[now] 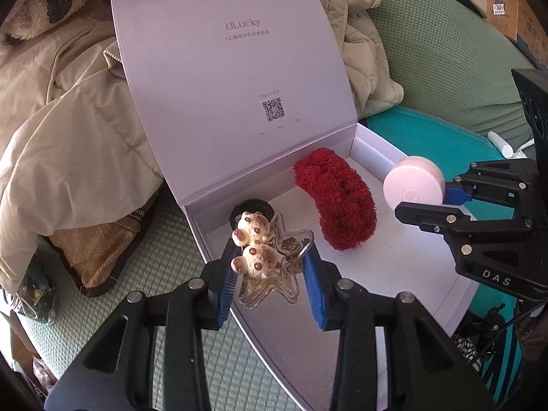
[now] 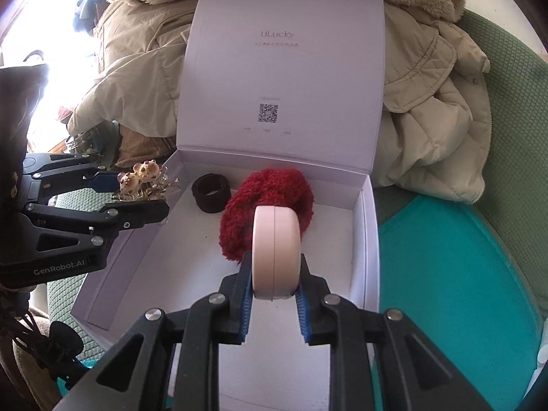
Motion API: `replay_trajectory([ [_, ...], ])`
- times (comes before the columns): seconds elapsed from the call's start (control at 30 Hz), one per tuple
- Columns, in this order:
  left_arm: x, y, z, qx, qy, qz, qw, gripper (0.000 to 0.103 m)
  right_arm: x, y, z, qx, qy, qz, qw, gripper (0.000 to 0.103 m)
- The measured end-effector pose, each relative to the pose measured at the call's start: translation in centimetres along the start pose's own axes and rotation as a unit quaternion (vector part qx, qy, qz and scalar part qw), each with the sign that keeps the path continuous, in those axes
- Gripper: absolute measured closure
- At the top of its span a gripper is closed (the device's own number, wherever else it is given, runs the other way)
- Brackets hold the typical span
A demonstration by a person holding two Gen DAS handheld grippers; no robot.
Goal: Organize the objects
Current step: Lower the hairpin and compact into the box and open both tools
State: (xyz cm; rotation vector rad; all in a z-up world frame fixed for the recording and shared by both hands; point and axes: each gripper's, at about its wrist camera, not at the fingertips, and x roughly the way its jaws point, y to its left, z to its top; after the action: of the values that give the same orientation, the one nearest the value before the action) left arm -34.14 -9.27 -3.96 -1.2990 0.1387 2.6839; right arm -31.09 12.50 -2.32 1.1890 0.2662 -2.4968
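Two loaded claws over an open box. At the left we see the left claw (image 1: 270, 275) clamped on a clear star-shaped hair clip (image 1: 274, 274) topped with two small bear figures; its blue pads (image 1: 227, 286) press the clip's sides. The clip hangs above the box's (image 2: 137, 257) near-left wall, over the left end of the floor, with a black hair tie (image 2: 210, 192) lying just beyond it toward the far-left corner. At the middle, a red fluffy scrunchie (image 2: 270, 188) lies on the box floor against the far wall below the raised lid (image 2: 284, 68), its long axis running from far wall toward the near edge. At the right, the right claw (image 2: 274, 303) is clamped on a pink round compact (image 2: 275, 257), held on edge with its flat faces against the pads. The compact hangs directly in front of the scrunchie, above bare floor on the near side. We judge that each claw is nearer its own half of the box, so a straight descent would set the clip on the left floor and the compact near the middle-right. The box sits on a green bed cover (image 2: 513, 102), beside a beige coat (image 1: 68, 120).
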Motion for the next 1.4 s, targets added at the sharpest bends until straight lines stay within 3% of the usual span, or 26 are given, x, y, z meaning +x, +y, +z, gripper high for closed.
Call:
replay_trajectory([
  [0.33, 2.8, 0.4, 2.2, 0.009, 0.002, 0.004, 1.0, 0.069, 2.9, -1.6, 1.8, 0.0, 0.021, -0.025, 0.999, 0.082],
  [0.83, 7.2, 0.9, 3.0, -0.002, 0.042, 0.0, 0.9991, 0.069, 5.7, -3.1, 2.6, 0.005, 0.055, -0.035, 0.998, 0.082],
  [1.4, 7.8, 1.4, 3.2, -0.01, 0.063, 0.015, 0.9979, 0.067, 6.3, -2.7, 2.5, 0.0, 0.09, -0.033, 0.995, 0.081],
])
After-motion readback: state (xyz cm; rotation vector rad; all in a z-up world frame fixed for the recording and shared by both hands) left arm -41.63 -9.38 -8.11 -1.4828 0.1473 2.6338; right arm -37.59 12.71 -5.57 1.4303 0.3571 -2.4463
